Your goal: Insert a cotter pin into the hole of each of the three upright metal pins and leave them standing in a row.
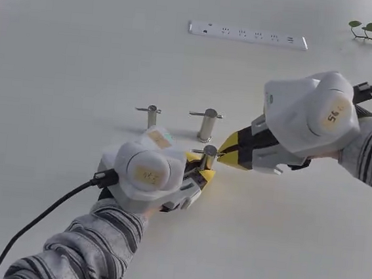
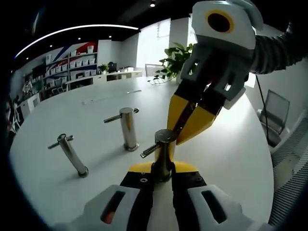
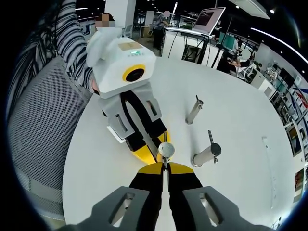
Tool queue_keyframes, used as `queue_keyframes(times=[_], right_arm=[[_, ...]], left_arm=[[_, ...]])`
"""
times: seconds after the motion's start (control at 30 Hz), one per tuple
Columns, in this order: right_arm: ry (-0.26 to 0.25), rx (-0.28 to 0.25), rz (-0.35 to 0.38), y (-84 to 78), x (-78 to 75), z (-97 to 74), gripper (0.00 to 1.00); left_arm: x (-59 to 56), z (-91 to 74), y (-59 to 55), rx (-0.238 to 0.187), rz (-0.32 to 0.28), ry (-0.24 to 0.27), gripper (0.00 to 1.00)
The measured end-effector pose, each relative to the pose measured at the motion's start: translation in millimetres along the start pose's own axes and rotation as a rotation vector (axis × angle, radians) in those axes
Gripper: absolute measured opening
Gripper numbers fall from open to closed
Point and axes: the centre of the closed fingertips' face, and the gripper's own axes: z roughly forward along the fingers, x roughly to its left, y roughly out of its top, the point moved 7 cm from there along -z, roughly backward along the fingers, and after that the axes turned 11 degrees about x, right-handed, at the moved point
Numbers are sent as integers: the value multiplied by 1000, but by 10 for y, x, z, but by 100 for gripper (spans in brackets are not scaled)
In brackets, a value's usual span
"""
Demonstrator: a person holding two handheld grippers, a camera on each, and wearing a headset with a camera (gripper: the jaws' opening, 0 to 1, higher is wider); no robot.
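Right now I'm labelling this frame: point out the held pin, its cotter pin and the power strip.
held pin (image 2: 163, 162), left gripper view, its shaft.
cotter pin (image 2: 148, 152), left gripper view, protruding end.
power strip (image 1: 249, 35), head view, middle.

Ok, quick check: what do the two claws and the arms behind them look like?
Both the left claw and right claw have rounded white housings, black jaws tipped yellow, and a pale tan label on top; the right one's reads roughly 95. A black cable trails from each. The sleeves are grey with dark stripes.
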Motion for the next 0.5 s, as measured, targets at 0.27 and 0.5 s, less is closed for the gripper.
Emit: queue_keyframes(times=[0.27, 0.5], right_arm=[[-17, -14, 29, -9, -20, -62, 6], [-11, -28, 70, -88, -36, -144, 3]], left_arm=[[-1, 6, -12, 5, -4, 3, 10], [0, 5, -14, 5, -3, 4, 10]])
